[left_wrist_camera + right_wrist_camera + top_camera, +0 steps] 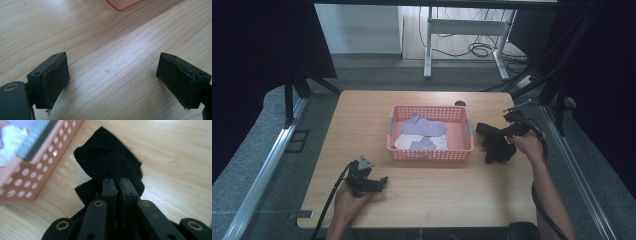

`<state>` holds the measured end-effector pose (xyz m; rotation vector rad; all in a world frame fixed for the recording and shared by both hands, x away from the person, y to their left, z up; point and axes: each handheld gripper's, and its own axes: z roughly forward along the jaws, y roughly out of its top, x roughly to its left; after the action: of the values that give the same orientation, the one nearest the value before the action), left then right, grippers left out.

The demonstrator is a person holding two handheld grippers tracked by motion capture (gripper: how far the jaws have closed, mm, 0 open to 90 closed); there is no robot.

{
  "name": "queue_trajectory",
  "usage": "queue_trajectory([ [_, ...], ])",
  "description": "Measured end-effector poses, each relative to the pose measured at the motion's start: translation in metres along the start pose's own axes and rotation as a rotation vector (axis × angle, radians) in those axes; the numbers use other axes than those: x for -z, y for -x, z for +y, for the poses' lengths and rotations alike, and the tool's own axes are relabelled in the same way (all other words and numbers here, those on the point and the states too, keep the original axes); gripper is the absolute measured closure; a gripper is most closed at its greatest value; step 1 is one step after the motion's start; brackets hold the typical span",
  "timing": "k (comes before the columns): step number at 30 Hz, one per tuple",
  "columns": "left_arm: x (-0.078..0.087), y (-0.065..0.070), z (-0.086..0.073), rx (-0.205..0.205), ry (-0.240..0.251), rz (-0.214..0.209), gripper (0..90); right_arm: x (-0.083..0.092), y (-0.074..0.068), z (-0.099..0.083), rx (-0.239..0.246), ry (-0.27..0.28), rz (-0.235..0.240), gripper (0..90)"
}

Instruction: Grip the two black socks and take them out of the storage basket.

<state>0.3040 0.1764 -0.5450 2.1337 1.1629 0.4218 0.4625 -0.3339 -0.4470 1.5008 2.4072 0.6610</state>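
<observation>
A: Right hand-held gripper [116,185] first: jaws pressed nearly together, pinching a fold of the black sock [110,162]. Rest of the cloth bunched ahead of the pads, part lying on the table [362,115]

B: Seen from the high view?

A: Right hand-held gripper [511,131] at the table's right side, gripped by the right hand [528,145]. Black sock [496,142] hanging off the jaw tips, draped down onto the wood just beside the right end of the pink basket [430,154]. Touching the basket or not, hard to tell

B: And the other one?

A: Left hand-held gripper [112,82] wide open, nothing between the pads, bare wood grain beneath. From above, left hand-held gripper [371,183] low over the near left part of the table, jaws pointing right, left hand [346,199] around its body, cable [331,200] trailing back over the near edge

B: Farther out?

A: Pink basket [30,177] close at the left in the right gripper view, perforated wall showing. Inside it, lilac socks [424,127] on top of white socks [408,142]. Well apart from the left gripper, only a pink corner [123,3] at the top of its view

B: Beyond the table?

A: Grey floor, a white desk frame [464,30] at the back, loose cables under it
</observation>
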Motion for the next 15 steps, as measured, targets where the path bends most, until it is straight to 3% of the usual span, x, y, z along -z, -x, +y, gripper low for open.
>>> queue_trajectory([
  [9,0.0,0.0,0.0,-0.002,0.001,0.0,10.6,-0.033,-0.006,-0.015,0.012,-0.077,0.012,83.3],
  [15,0.0,0.0,0.0,-0.002,0.001,0.0,10.6,-0.038,-0.009,-0.017,0.01,-0.093,0.03,78.6],
])
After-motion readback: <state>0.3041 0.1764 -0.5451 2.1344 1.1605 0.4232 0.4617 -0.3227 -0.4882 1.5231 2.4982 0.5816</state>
